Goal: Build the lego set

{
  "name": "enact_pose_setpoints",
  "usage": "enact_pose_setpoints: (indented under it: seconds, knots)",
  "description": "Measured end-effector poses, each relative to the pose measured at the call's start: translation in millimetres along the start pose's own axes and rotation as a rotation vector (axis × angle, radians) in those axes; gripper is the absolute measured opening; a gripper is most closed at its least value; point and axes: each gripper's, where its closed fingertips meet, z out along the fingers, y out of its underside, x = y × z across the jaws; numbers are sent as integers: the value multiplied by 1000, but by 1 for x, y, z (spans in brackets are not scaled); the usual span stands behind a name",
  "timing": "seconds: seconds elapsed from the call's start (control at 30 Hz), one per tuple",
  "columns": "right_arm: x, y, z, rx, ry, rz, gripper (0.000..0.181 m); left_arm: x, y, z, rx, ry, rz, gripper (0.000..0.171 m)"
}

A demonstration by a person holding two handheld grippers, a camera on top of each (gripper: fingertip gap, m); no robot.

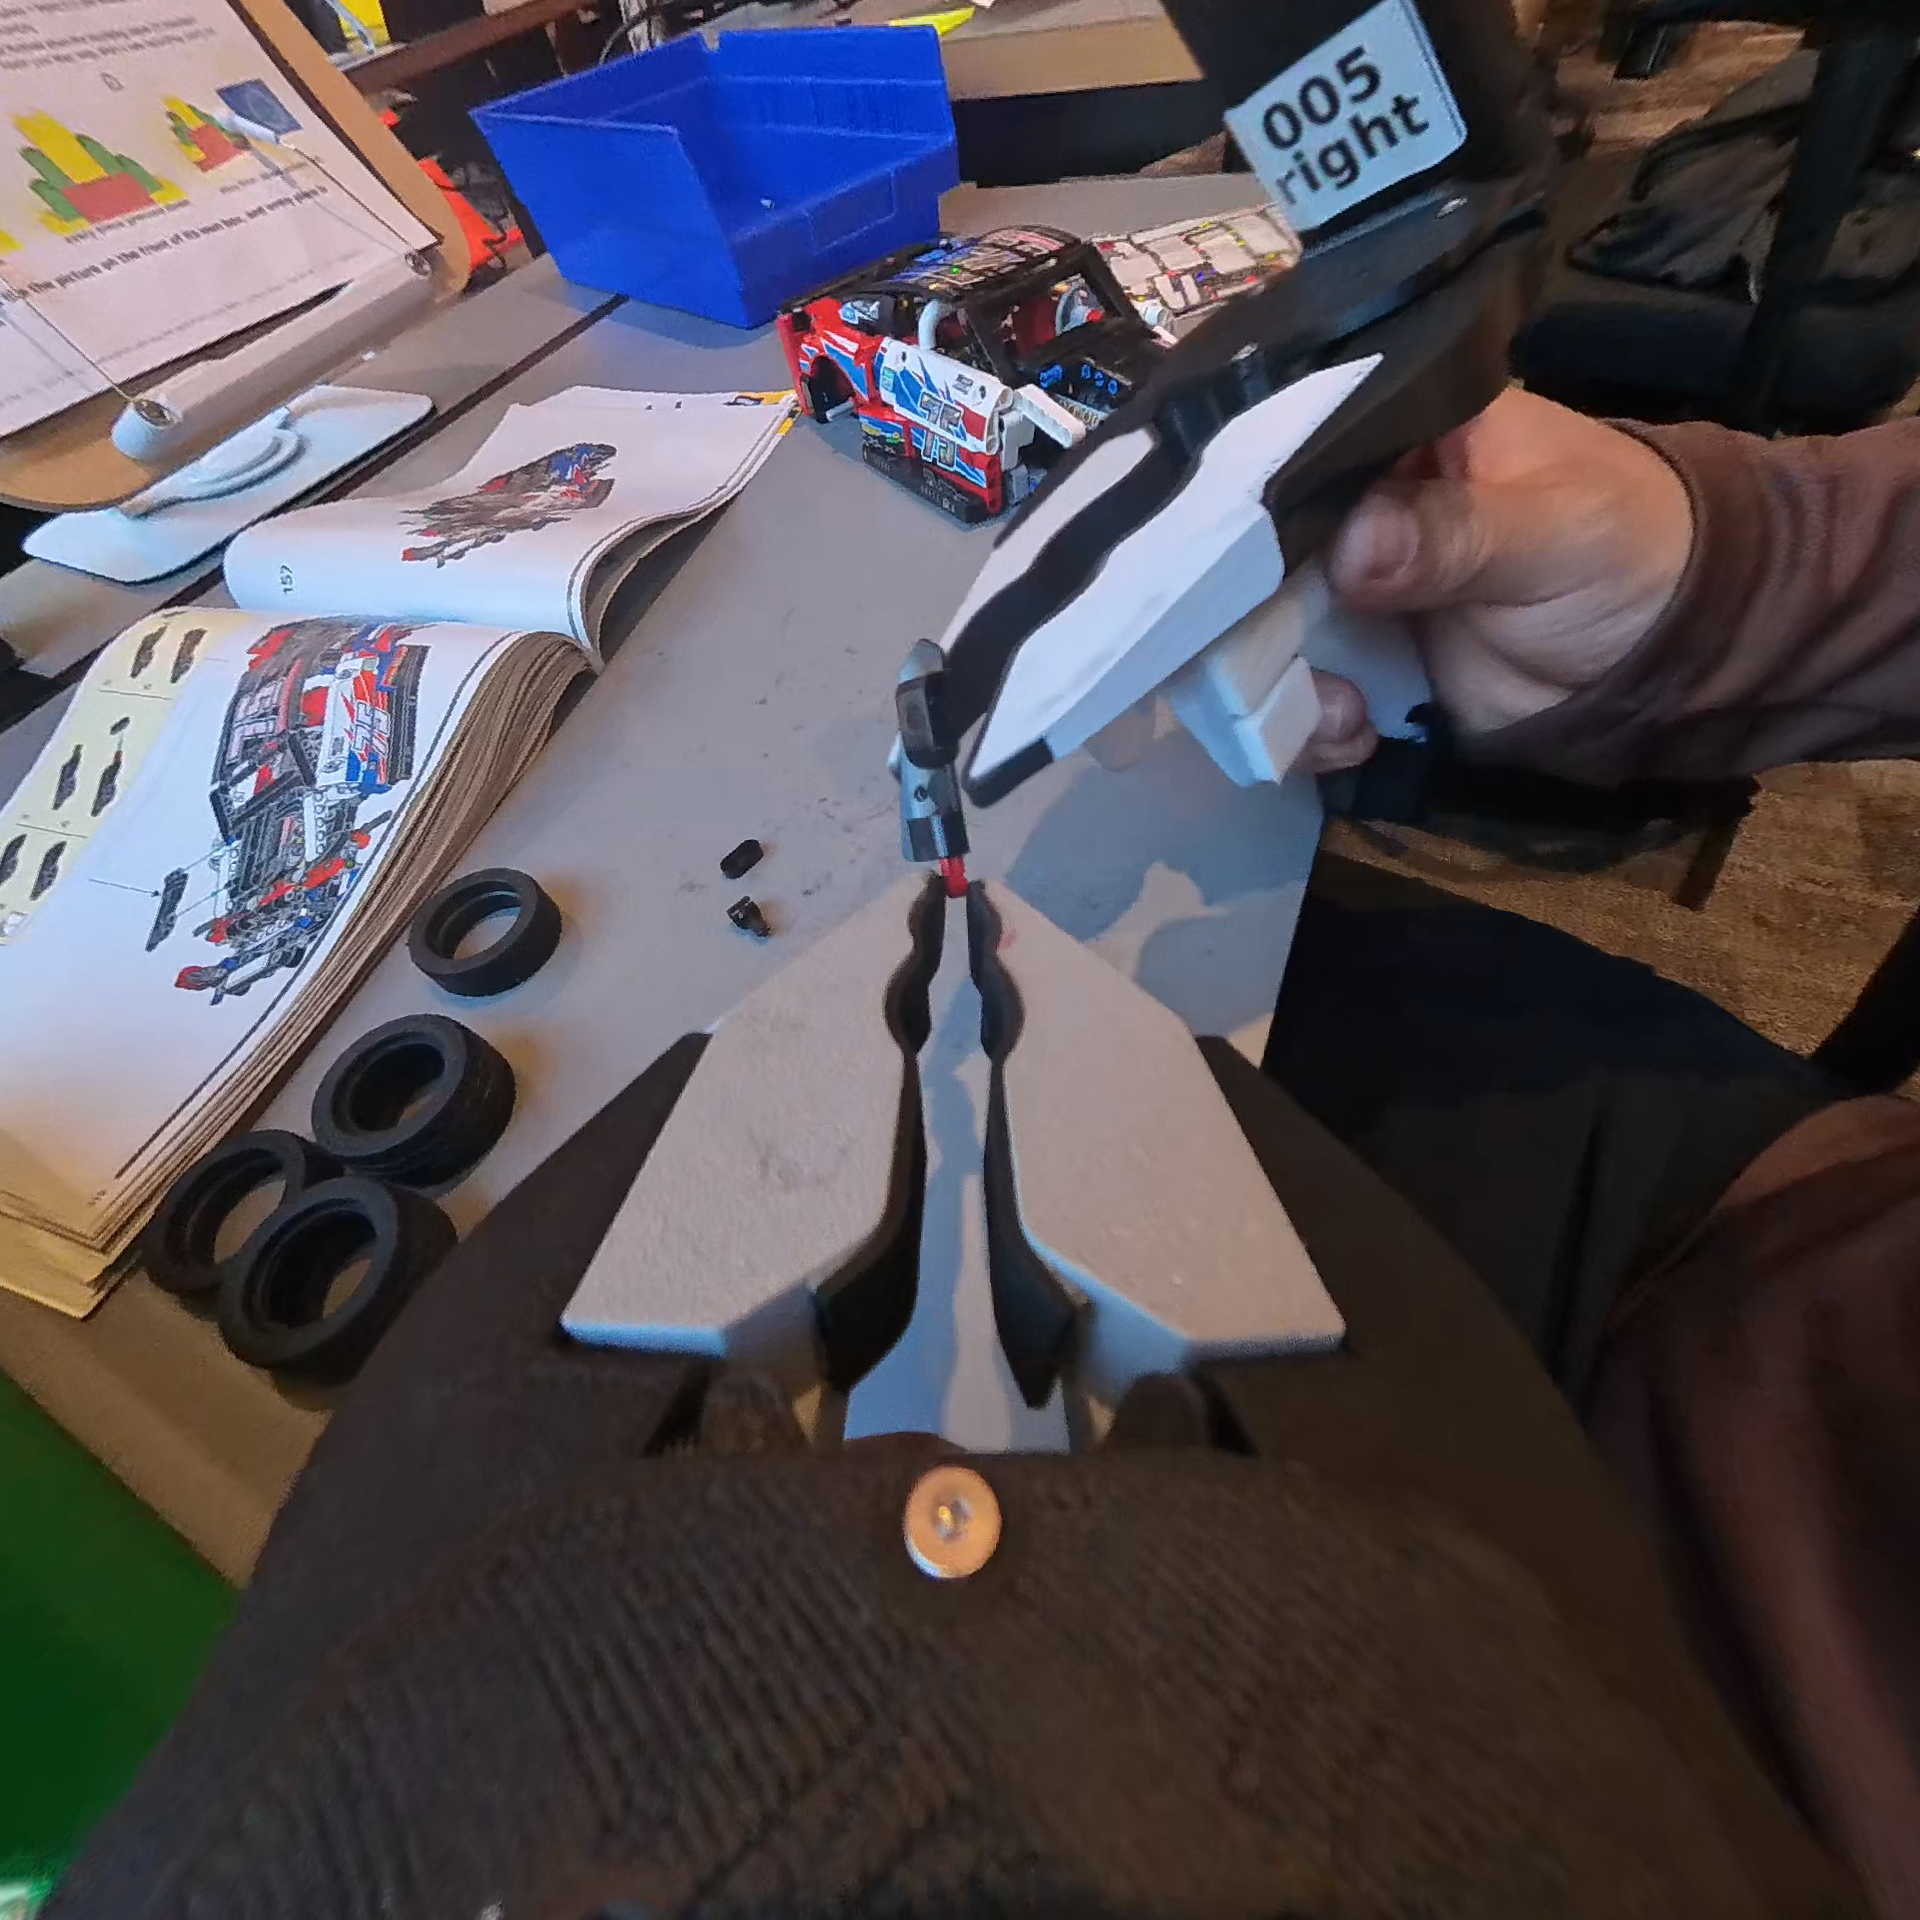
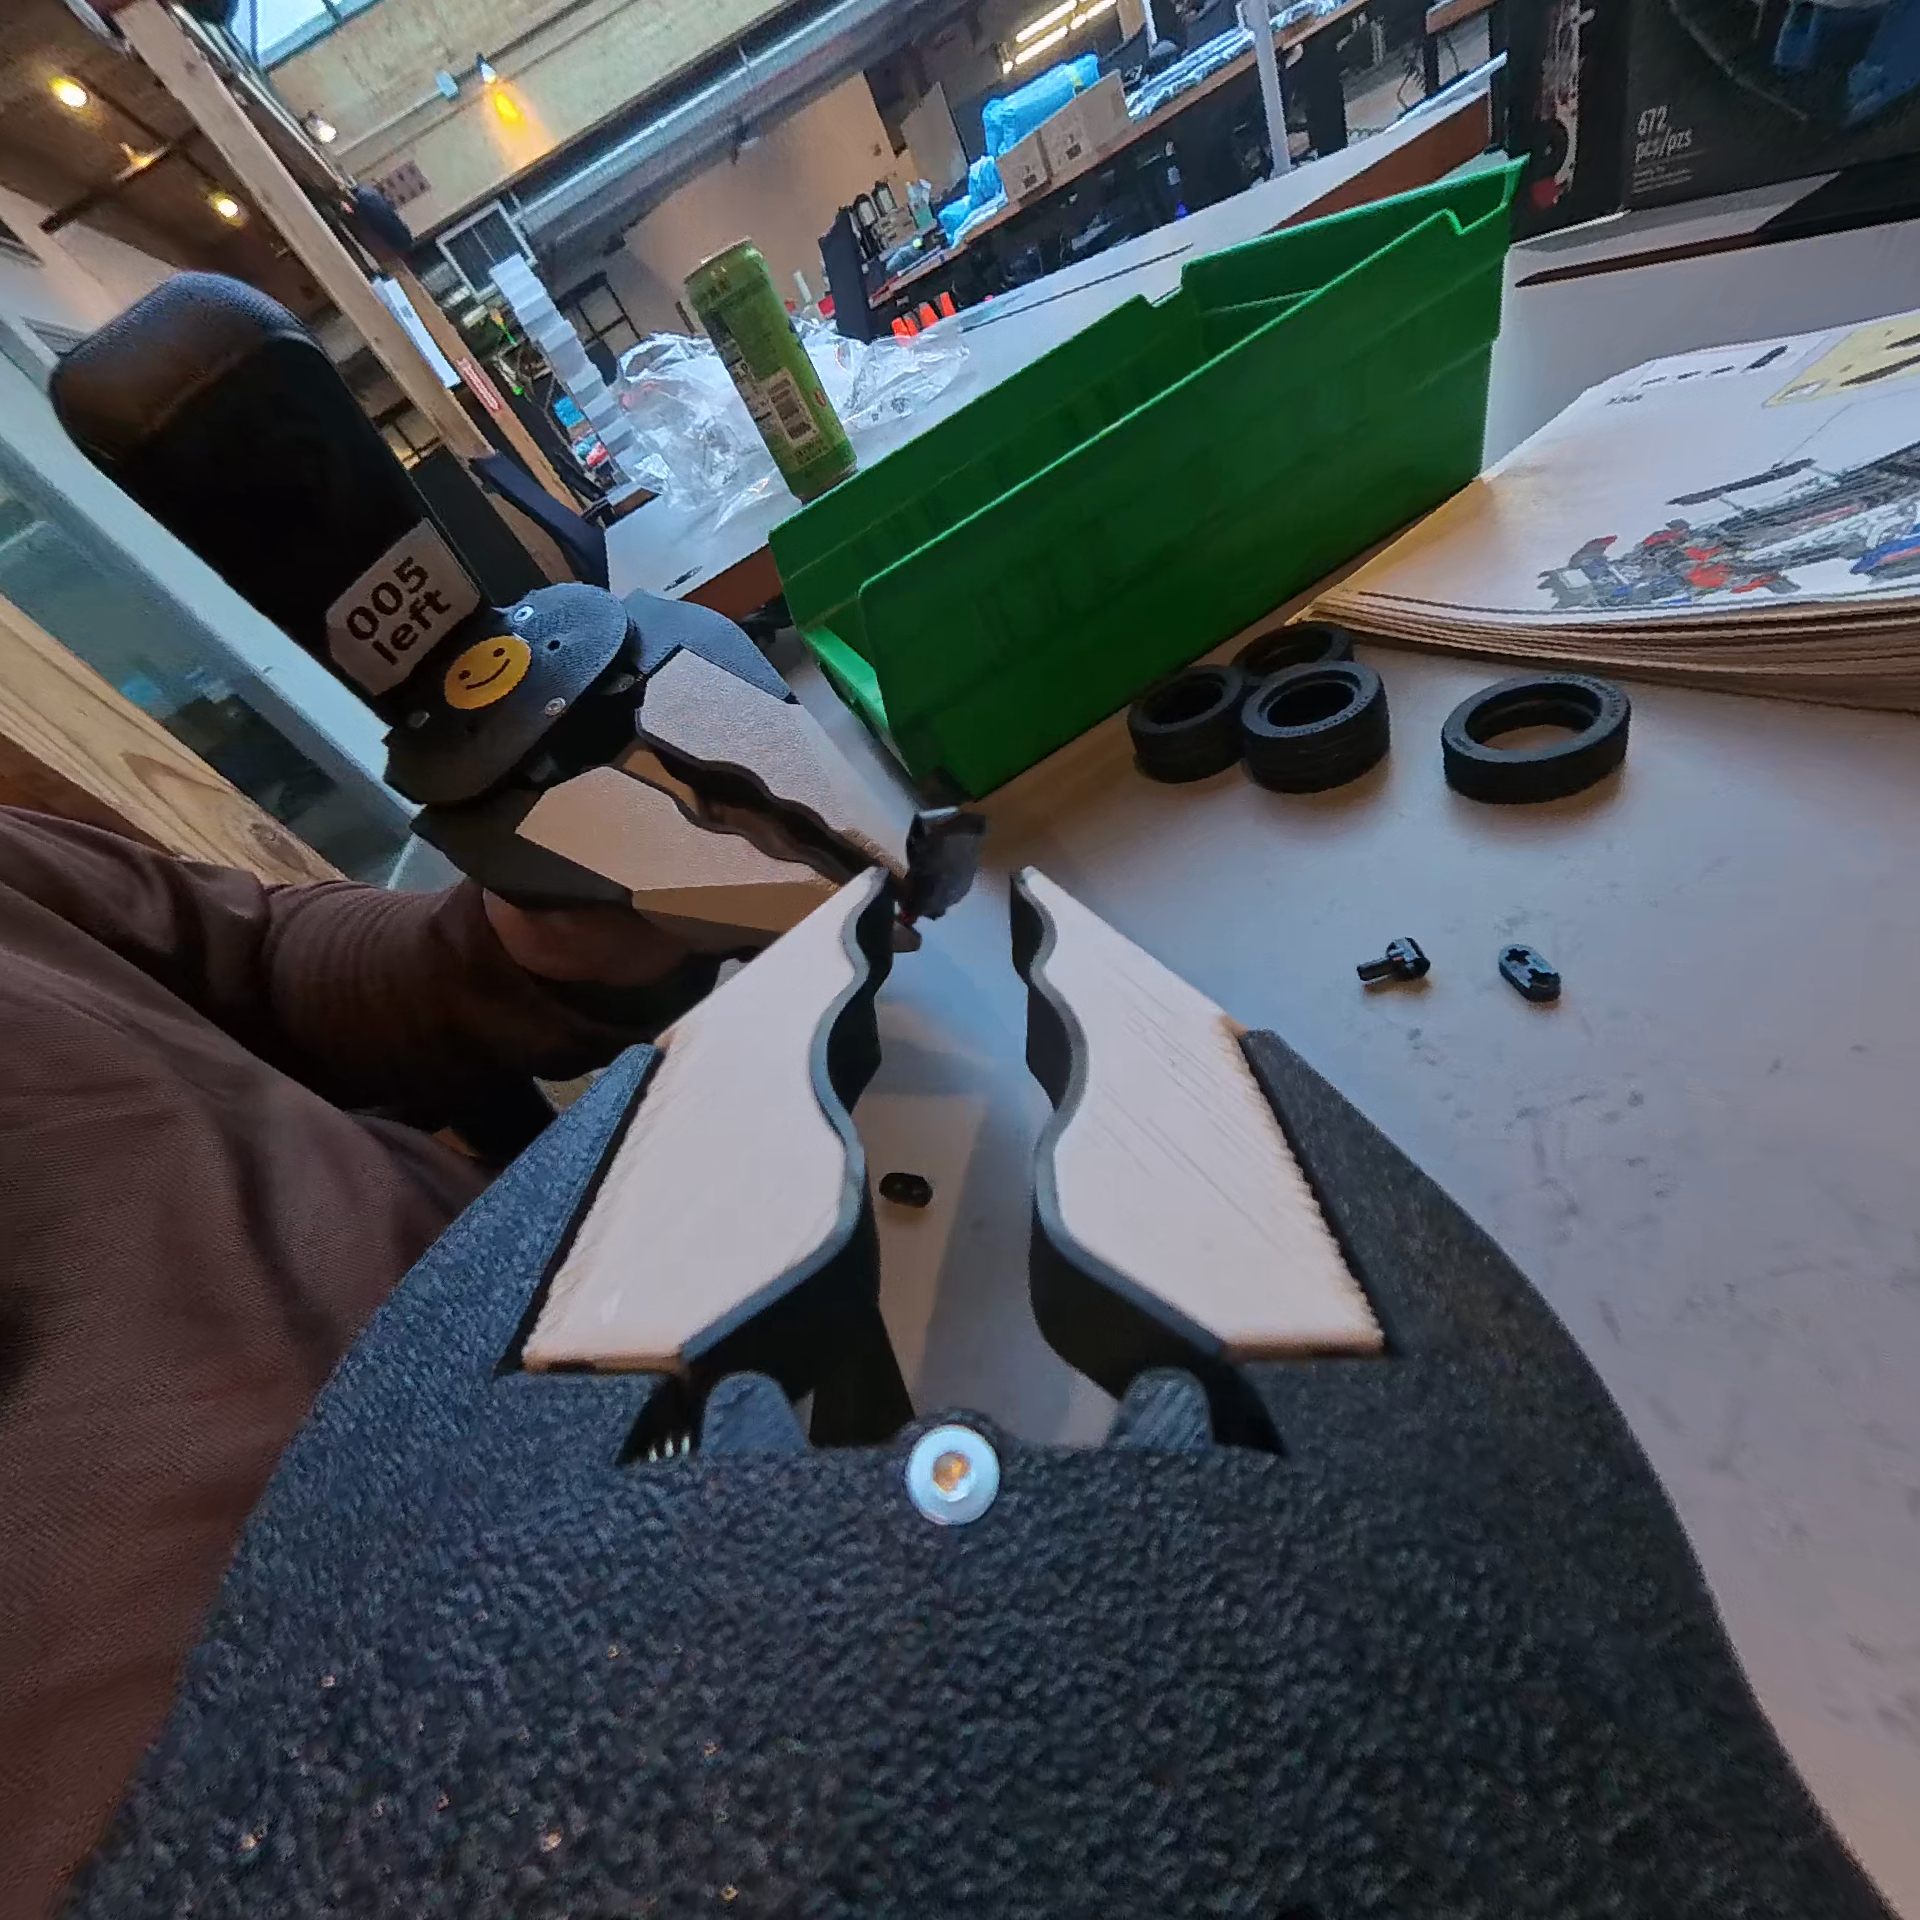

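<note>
- We see a small lego piece (image 1: 928, 769), grey and black with a thin red stick at its bottom end, held up in the air over the grey table (image 1: 769, 623)
- Our left gripper (image 1: 954, 902) has its fingers pressed together on the red stick
- Our right gripper (image 2: 951, 883) has its fingers apart, and nothing is between them; its left fingertip (image 2: 868, 904) is right beside the little piece, and we cannot tell if it touches
- On the table near the piece lie two tiny black lego bits (image 1: 742, 858), and a third tiny black bit (image 2: 906, 1190) shows between the right fingers
- Four black tires (image 1: 486, 932) sit on the table next to an open instruction book (image 1: 260, 831) with car pictures on its pages
- A second open book (image 1: 520, 509) lies farther back, and behind it stands a red, white and blue lego car (image 1: 966, 374)
- A blue bin (image 1: 727, 166) stands at the back of the table; we cannot see anything in it
- A green bin (image 2: 1143, 540) lies by the tires, and we cannot see what is inside
- A green can (image 2: 769, 364) stands past the green bin, near some clear plastic bags (image 2: 686, 416)
- The room is a big workshop with long tables, boxes and wooden posts
</note>
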Motion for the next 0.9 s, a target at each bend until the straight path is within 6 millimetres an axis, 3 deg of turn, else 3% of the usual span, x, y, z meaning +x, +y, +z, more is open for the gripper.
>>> enact_pose_setpoints:
  seconds: [0.4,0.73,0.9]
  knots:
    - [-10,2,0,-43,2,-122,13,16,6,1,-4,135,-23,4]
    - [13,7,-12,-104,126,-189,13,25,66,-14,-240,289,-84,20]
    - [20,9,-12,-115,120,-157,13,30,72,-15,-275,344,-61,18]
